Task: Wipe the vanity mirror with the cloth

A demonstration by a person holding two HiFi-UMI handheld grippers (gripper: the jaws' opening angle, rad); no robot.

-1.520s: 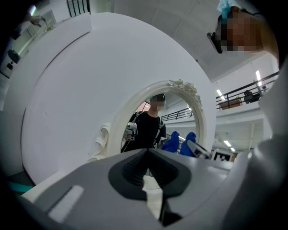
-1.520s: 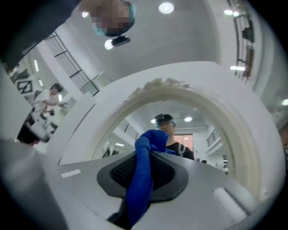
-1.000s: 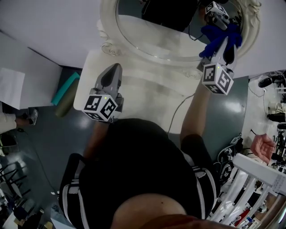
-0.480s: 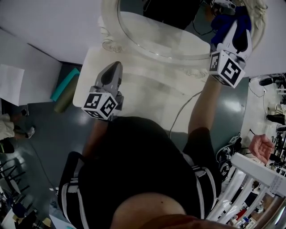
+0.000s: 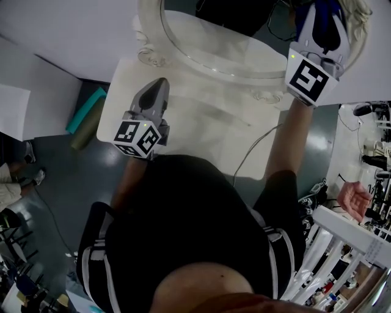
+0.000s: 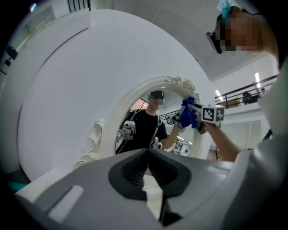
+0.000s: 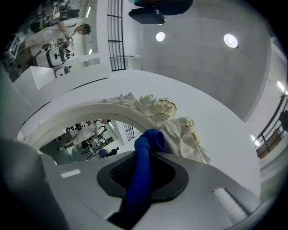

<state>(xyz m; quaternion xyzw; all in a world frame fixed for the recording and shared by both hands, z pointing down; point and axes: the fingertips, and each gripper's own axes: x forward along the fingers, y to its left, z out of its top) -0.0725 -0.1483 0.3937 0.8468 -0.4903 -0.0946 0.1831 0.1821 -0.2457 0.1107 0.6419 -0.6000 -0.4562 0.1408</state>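
A white counter (image 5: 201,131) stands by a white wall, with the vanity mirror (image 5: 211,76) at its back. The left gripper (image 5: 157,85) hovers over the counter, and the right gripper (image 5: 324,12) is raised at the mirror's right rim. In the left gripper view, the fingers are pressed together, empty. In the right gripper view, the fingers clamp the blue cloth (image 7: 140,179) beside the frame's carved flowers (image 7: 171,114).

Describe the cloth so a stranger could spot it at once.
Start at the oval vanity mirror with its white carved frame, standing on the white table. Near the frame's carved flowers, the right gripper is shut on the cloth. It is the only deep blue thing there, bunched into a roll between grey jaws.
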